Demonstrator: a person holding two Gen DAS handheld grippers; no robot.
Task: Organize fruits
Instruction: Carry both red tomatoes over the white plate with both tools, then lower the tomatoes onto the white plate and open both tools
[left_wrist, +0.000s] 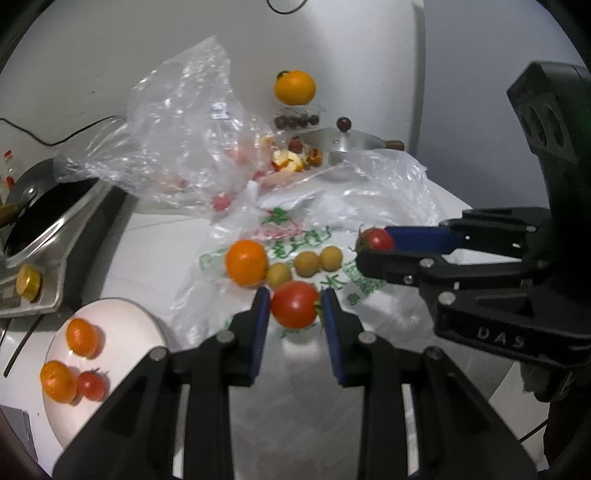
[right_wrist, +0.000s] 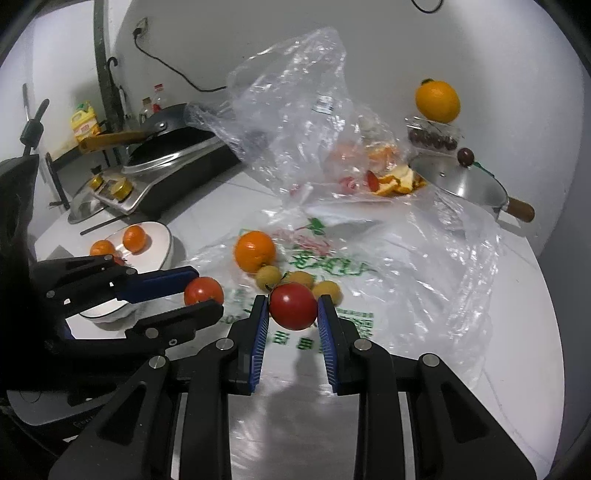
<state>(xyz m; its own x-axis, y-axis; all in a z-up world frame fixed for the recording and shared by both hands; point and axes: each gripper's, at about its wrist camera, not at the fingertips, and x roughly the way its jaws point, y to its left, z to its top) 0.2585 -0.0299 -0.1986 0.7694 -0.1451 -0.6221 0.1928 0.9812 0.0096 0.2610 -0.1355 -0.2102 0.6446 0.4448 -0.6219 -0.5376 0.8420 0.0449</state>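
My left gripper (left_wrist: 294, 306) is shut on a red tomato (left_wrist: 294, 304), held above a printed plastic bag (left_wrist: 332, 291). My right gripper (right_wrist: 293, 306) is shut on a second red tomato (right_wrist: 293, 305); it also shows in the left wrist view (left_wrist: 375, 245), at the right. In the right wrist view the left gripper (right_wrist: 203, 291) holds its tomato (right_wrist: 203, 290) near the white plate (right_wrist: 162, 240). An orange (left_wrist: 246, 263) and three small yellow fruits (left_wrist: 306, 263) lie on the bag. The plate (left_wrist: 122, 317) holds two small oranges (left_wrist: 82, 336) and a small tomato (left_wrist: 91, 384).
A crumpled clear bag (left_wrist: 177, 136) with peels stands behind the fruit. An induction cooker with a black pan (right_wrist: 173, 147) is at the left. A steel lidded pot (right_wrist: 465, 181), a box of dark fruit (right_wrist: 434, 138) and a large orange (right_wrist: 437, 101) stand at the back wall.
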